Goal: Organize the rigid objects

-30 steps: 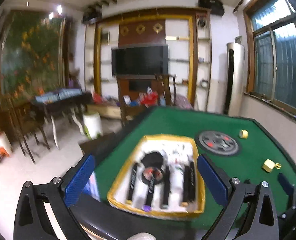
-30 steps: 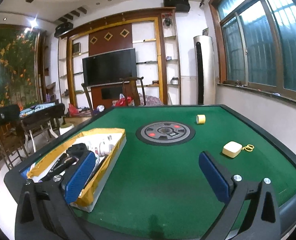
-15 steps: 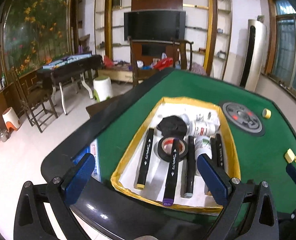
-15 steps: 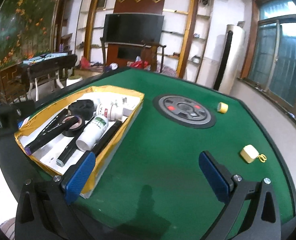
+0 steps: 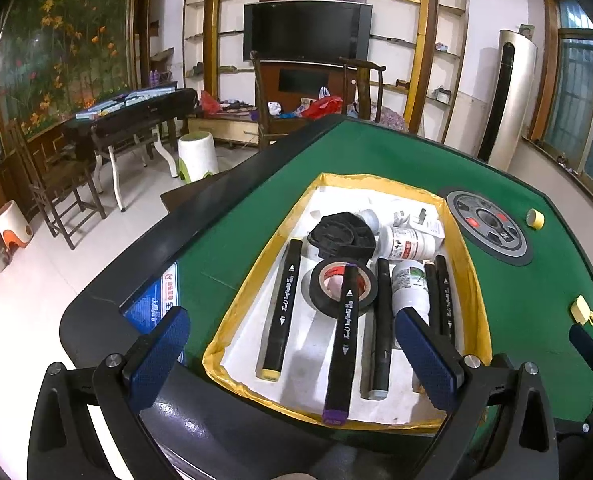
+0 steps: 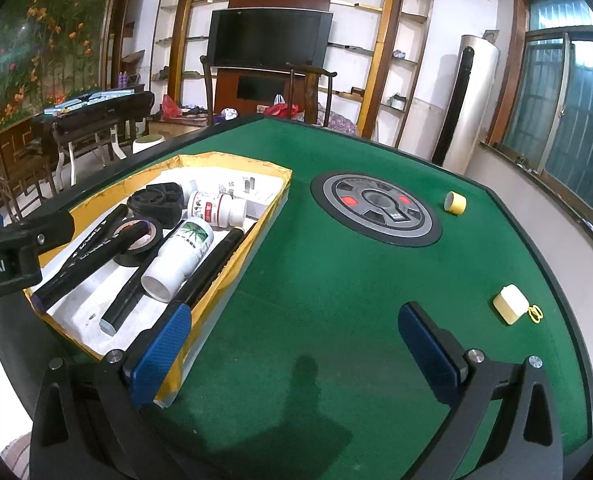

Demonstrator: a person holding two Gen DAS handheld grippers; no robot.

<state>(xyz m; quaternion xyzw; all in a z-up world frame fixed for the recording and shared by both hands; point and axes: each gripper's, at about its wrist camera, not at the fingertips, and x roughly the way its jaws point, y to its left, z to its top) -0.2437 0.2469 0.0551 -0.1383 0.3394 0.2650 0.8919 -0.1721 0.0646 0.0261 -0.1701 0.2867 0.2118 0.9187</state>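
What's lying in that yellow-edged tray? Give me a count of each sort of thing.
Black markers: 5
White bottles: 2
Black tape roll: 1
Black round piece: 1
White carton: 1
Total: 10, not counting a white-capped item half hidden behind the black round piece.

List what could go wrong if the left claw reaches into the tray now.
The purple-capped marker lies across the black tape roll, so lifting either may drag the other. The markers and white bottle lie packed close, so the wide-open left claw could nudge neighbours. The tray sits near the table edge; a push might shift it.
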